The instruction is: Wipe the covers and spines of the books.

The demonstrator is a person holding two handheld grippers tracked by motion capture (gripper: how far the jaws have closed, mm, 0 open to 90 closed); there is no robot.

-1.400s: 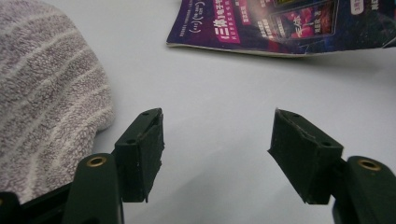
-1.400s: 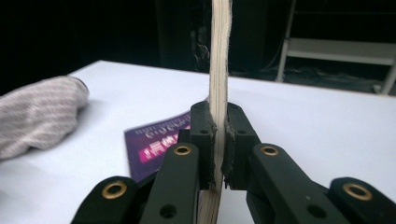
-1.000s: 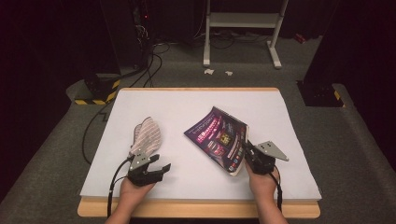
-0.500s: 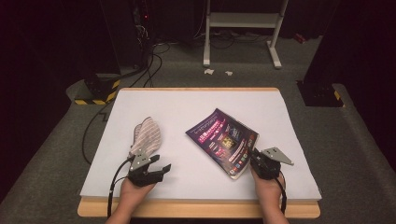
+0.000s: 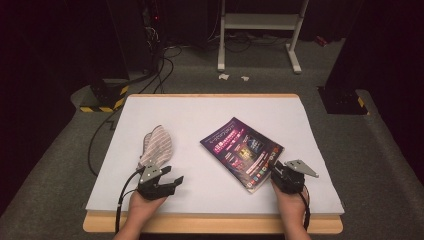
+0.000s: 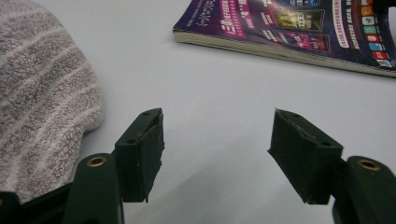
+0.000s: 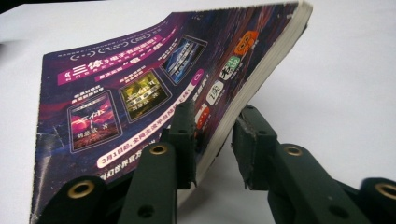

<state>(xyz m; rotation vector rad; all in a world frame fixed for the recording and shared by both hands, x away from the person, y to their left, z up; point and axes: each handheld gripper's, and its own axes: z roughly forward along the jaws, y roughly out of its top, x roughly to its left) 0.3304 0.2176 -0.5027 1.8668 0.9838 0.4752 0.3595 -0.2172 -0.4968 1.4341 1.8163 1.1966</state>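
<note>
The purple softcover magazine (image 7: 140,93) is showing a glossy printed cover that is catching the light, with a matt cream paper page block along its edge. The grey-and-white striped terry cloth (image 6: 42,107) near the table's front left corner is looking soft, looped and fuzzy. The matt white sheet covering the table (image 5: 210,112) is looking smooth, and a pale wooden edge is showing around it. The black plastic left gripper (image 6: 217,158) and right gripper (image 7: 214,140) are looking matt, with brass-coloured metal rivets and slightly scuffed pads.
</note>
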